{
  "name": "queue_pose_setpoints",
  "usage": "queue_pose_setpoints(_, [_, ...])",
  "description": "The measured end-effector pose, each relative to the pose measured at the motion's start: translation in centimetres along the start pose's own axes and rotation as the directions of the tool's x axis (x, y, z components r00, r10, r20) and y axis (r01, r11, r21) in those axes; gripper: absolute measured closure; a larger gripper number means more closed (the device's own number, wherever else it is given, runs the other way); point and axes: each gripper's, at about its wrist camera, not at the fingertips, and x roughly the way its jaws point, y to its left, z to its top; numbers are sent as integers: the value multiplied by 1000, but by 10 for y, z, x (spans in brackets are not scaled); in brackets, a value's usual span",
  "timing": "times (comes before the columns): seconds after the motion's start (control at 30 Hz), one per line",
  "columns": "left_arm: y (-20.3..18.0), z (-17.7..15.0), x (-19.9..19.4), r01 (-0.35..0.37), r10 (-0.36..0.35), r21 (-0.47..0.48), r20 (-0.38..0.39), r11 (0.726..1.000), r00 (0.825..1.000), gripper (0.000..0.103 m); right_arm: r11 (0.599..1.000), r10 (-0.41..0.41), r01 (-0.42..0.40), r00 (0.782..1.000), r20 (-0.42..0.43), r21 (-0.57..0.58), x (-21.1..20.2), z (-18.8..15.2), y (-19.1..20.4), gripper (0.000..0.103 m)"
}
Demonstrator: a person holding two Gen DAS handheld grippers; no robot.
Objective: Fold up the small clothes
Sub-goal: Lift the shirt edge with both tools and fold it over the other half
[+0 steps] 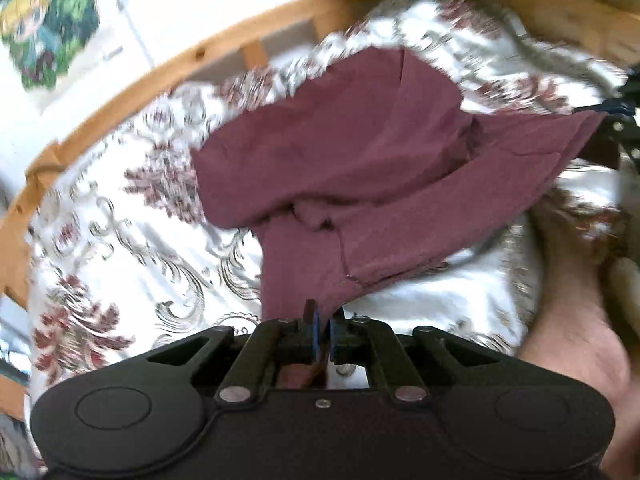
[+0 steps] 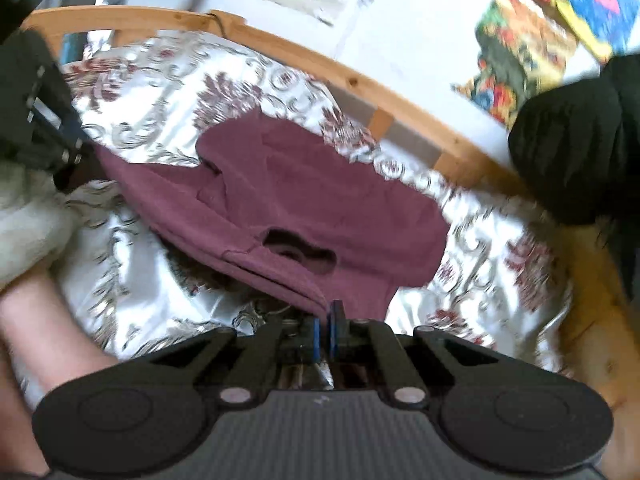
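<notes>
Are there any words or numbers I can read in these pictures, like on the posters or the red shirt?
No text can be read anywhere.
Cartoon poster on the wall: only a blurred picture, no legible words.
Colourful posters in the right wrist view: too blurred to read.
Maroon shirt: plain, no label or print showing.
Flowered bedspread: pattern only.

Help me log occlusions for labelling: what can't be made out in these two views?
- Maroon garment: its type, bunched and motion-blurred in both views.
- Left gripper: the pinched cloth edge, hidden between the fingers.
- Wall posters: blurred, cut by the frame edge.
</notes>
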Motion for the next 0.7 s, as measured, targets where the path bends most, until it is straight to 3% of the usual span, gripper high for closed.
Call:
queue_pose_setpoints(0.17, [-2, -12, -65, 59, -63, 72, 61, 996, 996, 98, 998, 38, -37, 999, 14, -60, -65, -6, 2, 98])
queue_pose_setpoints(0.27, [4, -5, -73, 121, -122, 31, 71, 992, 990, 98, 1000, 9, -8, 999, 31, -30, -76, -6, 0, 98])
queue_pose_setpoints(0.33, [8, 9, -65, 122, -123, 26, 78, 992, 989, 98, 1000, -23, 24, 999, 39, -19, -67, -3, -5, 98])
queue_pose_setpoints(0.5, [23, 52, -37, 24, -28, 37, 123, 999, 992, 98, 987, -152, 157, 981, 119, -29, -18, 17, -20, 98])
queue_pose_setpoints(0.7, [50, 107, 29, -104, 101, 12, 170, 994, 980, 97, 948, -305, 317, 925, 226, -18, 65, 48, -31, 97])
